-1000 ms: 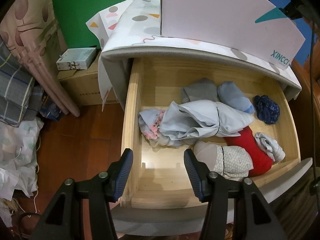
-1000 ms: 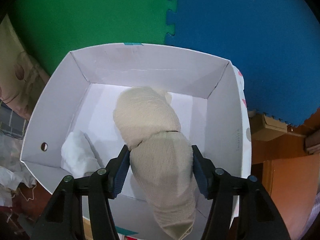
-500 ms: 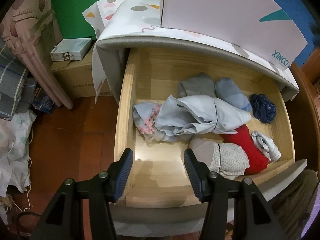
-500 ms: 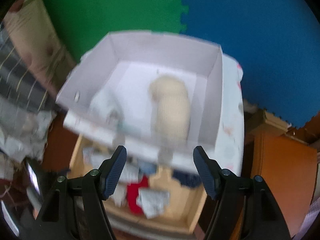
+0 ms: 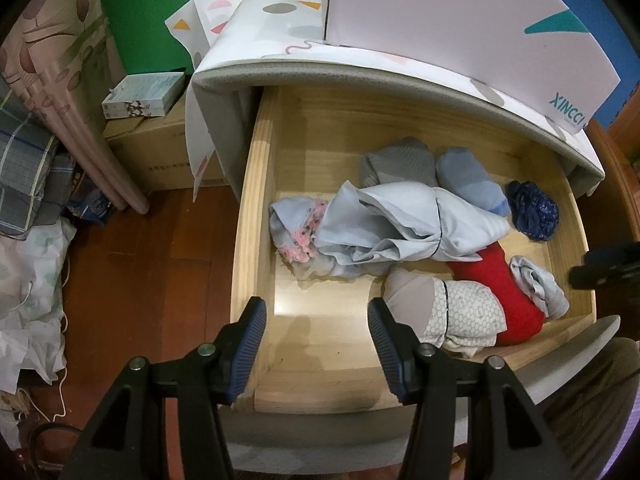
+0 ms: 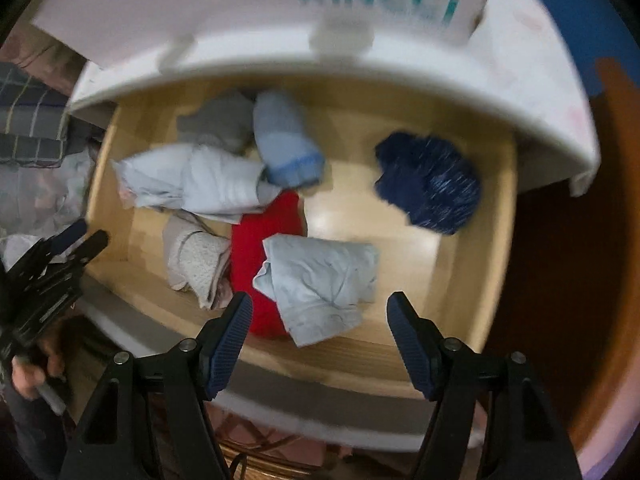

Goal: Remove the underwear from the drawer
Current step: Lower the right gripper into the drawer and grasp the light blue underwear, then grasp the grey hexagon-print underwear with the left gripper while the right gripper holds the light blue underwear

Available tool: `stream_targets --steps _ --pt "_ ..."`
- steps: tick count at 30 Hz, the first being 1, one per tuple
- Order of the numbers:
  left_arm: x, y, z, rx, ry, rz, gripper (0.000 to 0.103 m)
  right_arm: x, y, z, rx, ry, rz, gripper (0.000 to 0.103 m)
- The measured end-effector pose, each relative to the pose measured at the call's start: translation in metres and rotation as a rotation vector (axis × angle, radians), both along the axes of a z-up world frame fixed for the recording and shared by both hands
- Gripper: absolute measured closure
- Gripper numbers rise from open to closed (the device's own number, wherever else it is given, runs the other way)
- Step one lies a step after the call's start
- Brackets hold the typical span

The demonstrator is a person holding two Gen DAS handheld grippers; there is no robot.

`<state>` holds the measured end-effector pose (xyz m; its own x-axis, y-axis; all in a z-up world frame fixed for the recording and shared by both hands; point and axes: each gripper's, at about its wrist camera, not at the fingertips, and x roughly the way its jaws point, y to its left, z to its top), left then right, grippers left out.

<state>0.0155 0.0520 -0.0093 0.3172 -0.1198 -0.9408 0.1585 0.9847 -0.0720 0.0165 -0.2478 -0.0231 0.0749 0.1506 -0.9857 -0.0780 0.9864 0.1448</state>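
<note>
The wooden drawer (image 5: pixel 244 240) stands pulled out and holds several rolled and folded garments. Among them are a pale blue bundle (image 5: pixel 400 224), a red piece (image 5: pixel 500 280), a white patterned roll (image 5: pixel 452 312) and a navy piece (image 5: pixel 532 210). My left gripper (image 5: pixel 316 312) hangs open over the drawer's front left corner with nothing between its fingers. My right gripper (image 6: pixel 320 302) is open and points down over the drawer's front edge (image 6: pixel 360 348). It is above a folded pale blue piece (image 6: pixel 320 280) lying on the red piece (image 6: pixel 268 232), and I cannot tell if it touches them. The right wrist view is blurred.
A white box (image 5: pixel 440 20) sits on the cabinet top above the drawer. A cardboard box (image 5: pixel 168 152) with a small carton (image 5: pixel 140 94) stands left of the cabinet, beside curtain folds and piled cloth on the wooden floor. A hand (image 6: pixel 24 376) holds the left gripper (image 6: pixel 56 256).
The right gripper let go of the beige roll in the white box, its jaws widened, and it swung back and down over the drawer. The left gripper stayed put.
</note>
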Motion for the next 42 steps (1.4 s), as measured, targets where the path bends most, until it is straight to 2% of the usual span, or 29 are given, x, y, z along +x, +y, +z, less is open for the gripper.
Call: stream_targets --steps 9,13,18,22,28,31,33,37,42 --pt "0.0 -0.001 -0.002 0.003 0.01 -0.003 0.049 0.008 0.009 -0.052 -0.044 0.08 -0.008 0.034" --pt "0.001 -0.001 -0.003 0.005 0.015 -0.004 0.049 0.008 -0.003 -0.06 -0.061 0.076 -0.04 0.034" --pt "0.0 -0.004 -0.002 0.009 0.01 -0.009 0.049 0.007 -0.022 -0.072 -0.142 0.089 -0.061 0.036" --pt "0.001 -0.006 -0.005 0.011 0.027 -0.019 0.049 0.006 -0.03 -0.079 -0.112 0.096 -0.078 0.036" --pt "0.003 -0.018 -0.014 0.019 0.086 -0.076 0.049 0.008 -0.029 -0.083 -0.141 0.089 -0.052 0.035" --pt "0.001 -0.028 -0.017 0.034 0.095 -0.095 0.049 0.006 -0.024 -0.086 -0.179 0.08 -0.029 0.04" --pt "0.0 -0.035 -0.018 0.041 0.105 -0.103 0.049 0.001 -0.022 -0.087 -0.189 0.068 -0.024 0.048" --pt "0.001 -0.05 -0.022 0.008 0.161 -0.113 0.049 -0.011 -0.023 -0.088 -0.189 0.062 -0.01 0.054" --pt "0.009 -0.07 -0.022 -0.002 0.191 -0.099 0.049 -0.021 -0.028 -0.087 -0.156 0.06 -0.021 0.058"
